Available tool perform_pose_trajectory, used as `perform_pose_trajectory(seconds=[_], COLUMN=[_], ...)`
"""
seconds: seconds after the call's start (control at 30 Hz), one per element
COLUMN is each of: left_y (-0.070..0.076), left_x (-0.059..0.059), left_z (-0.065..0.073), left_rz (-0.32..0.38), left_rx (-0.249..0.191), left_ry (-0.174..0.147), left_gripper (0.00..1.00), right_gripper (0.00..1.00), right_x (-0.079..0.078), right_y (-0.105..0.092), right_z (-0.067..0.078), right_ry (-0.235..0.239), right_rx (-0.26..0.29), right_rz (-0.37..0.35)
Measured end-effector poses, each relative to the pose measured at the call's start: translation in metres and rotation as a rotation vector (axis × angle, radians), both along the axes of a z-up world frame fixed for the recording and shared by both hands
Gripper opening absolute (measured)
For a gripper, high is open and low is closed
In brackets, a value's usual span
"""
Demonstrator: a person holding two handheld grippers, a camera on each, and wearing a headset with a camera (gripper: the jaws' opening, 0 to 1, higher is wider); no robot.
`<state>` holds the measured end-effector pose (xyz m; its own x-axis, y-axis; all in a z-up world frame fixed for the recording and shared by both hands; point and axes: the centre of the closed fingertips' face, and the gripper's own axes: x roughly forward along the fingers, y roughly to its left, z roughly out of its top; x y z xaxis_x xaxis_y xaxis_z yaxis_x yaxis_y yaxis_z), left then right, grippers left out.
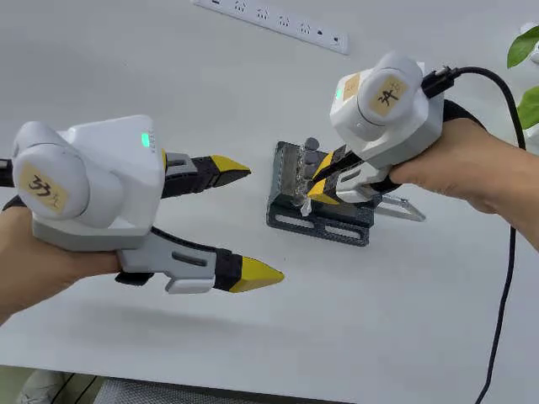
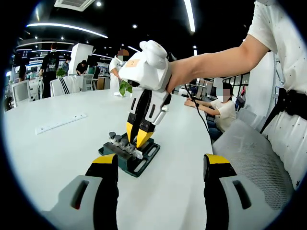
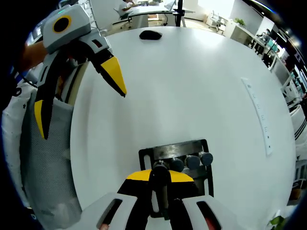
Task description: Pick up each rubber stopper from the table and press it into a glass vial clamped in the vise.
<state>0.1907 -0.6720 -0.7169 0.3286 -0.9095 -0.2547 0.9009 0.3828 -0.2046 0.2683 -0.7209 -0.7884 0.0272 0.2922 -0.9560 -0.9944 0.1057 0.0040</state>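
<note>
A dark vise [image 1: 290,217] stands mid-table and clamps a row of glass vials [image 1: 305,172]. Three of them carry grey rubber stoppers [image 3: 192,161]. My right gripper [image 1: 319,183] points down at the near end of that row. Its jaws are shut on a dark stopper [image 3: 159,173] at the top of the end vial. The left gripper view shows the right gripper's yellow tips [image 2: 138,136] meeting over the vise [image 2: 144,163]. My left gripper [image 1: 244,219] hovers left of the vise, open and holding nothing. Its own jaws [image 2: 159,163] frame the scene.
A white power strip [image 1: 269,18] lies at the table's far edge. A black cable [image 1: 508,252] trails off the right gripper, and green leaves [image 1: 526,50] show at the far right. The vise handle [image 1: 402,207] sticks out rightward. A black object [image 3: 151,34] lies far across the table.
</note>
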Motion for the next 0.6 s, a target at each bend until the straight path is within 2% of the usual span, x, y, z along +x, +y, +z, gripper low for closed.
perform_pose_trajectory(seconds=[0.6], left_y=[-0.0025], left_x=[-0.0004], left_z=[-0.0006], left_rz=[-0.008], left_rx=[-0.003], left_ry=[0.004], left_gripper=[0.7], right_gripper=[0.08], right_x=[0.0003], right_y=[0.0015], right_z=[0.0009], right_ry=[-0.005], right_rx=[0.024], right_rz=[-0.018])
